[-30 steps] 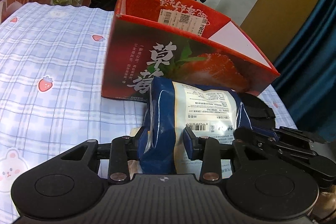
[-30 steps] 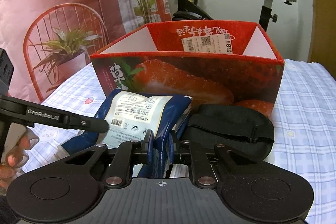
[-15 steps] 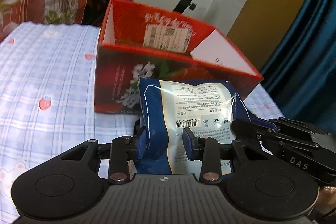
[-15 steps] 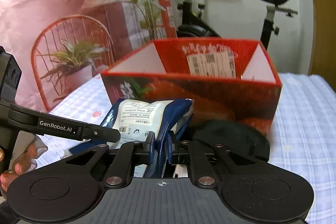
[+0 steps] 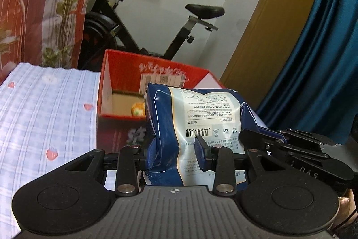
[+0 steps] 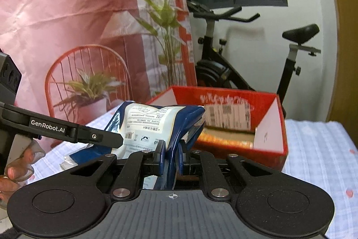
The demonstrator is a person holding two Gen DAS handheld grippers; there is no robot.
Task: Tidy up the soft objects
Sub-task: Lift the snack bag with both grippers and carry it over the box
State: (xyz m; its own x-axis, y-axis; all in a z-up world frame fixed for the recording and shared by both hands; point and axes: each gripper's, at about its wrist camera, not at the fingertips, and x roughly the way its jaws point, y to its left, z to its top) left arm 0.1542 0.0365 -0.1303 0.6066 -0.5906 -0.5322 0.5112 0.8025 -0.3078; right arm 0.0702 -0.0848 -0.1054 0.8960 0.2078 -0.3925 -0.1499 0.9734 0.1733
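Note:
A soft blue and white packet point(image 5: 201, 118) is held up in the air by both grippers. My left gripper point(image 5: 175, 152) is shut on its left part. My right gripper point(image 6: 171, 155) is shut on a blue fold of the same packet point(image 6: 156, 120). The packet hangs in front of and about level with the rim of the open red strawberry box point(image 5: 107, 82), which also shows in the right wrist view point(image 6: 275, 127). A small round orange and yellow thing point(image 5: 137, 109) lies inside the box.
The box stands on a table with a blue checked cloth point(image 5: 44, 109) printed with strawberries. An exercise bike point(image 5: 125, 21) stands behind the table. A blue curtain point(image 5: 324, 59) hangs at the right. A pink backdrop point(image 6: 67, 26) fills the left.
Both grippers have lifted the packet from the table up to the box's rim. The inside of the box has come into view. The black soft thing beside the box has dropped out of view.

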